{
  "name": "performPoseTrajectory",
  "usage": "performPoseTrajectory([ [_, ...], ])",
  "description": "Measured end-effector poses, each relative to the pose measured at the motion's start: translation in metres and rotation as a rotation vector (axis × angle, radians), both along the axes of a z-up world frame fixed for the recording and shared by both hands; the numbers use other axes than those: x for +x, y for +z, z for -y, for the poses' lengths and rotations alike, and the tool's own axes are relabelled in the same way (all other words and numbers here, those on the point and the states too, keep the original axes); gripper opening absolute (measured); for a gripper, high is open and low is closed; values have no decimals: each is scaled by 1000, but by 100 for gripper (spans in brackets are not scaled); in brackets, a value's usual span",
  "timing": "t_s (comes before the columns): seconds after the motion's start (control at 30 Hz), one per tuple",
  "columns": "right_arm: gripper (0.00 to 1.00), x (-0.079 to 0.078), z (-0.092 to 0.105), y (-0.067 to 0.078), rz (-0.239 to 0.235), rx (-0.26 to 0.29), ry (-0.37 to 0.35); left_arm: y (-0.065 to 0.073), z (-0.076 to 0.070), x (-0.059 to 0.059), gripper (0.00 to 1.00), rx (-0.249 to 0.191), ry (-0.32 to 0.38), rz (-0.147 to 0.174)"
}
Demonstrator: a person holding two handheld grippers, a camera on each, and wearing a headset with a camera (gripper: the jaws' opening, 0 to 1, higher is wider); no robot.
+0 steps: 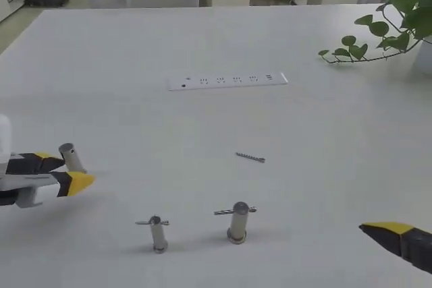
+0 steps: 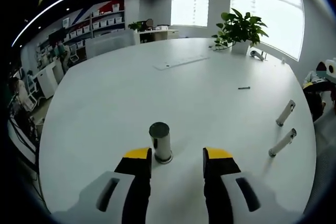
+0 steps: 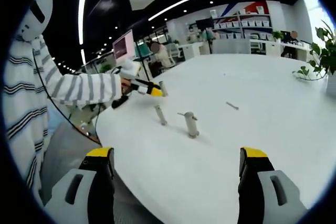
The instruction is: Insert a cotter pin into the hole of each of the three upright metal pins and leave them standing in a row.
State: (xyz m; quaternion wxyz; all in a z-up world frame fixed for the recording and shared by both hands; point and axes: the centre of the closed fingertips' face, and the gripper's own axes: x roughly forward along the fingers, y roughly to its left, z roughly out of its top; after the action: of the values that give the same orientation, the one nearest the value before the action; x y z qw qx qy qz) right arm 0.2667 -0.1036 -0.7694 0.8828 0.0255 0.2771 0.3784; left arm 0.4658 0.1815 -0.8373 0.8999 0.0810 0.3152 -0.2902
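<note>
Left gripper view: metal pin point(image 2: 160, 141) stands between jaws of left hand-held gripper point(image 2: 177, 156).

The right gripper point(image 3: 177, 157) has its jaws wide apart. A thin pin point(image 3: 160, 115) and a thick pin point(image 3: 191, 125) stand ahead, a cotter pin point(image 3: 231, 106) beyond.

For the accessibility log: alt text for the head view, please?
On a white table, the open left gripper brackets a bare upright metal pin. Two upright pins already hold cotter pins; one loose cotter pin lies beyond them.
</note>
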Motion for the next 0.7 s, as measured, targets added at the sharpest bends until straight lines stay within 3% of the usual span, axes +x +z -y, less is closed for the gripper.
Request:
performPoseTrajectory([
  [0.43,100,2,5,-4,-8,-2,-19,1,-7,18,23,11,72,34],
  [0.7,100,1,4,-6,-13,-3,-23,-3,-10,21,15,30,84,40],
])
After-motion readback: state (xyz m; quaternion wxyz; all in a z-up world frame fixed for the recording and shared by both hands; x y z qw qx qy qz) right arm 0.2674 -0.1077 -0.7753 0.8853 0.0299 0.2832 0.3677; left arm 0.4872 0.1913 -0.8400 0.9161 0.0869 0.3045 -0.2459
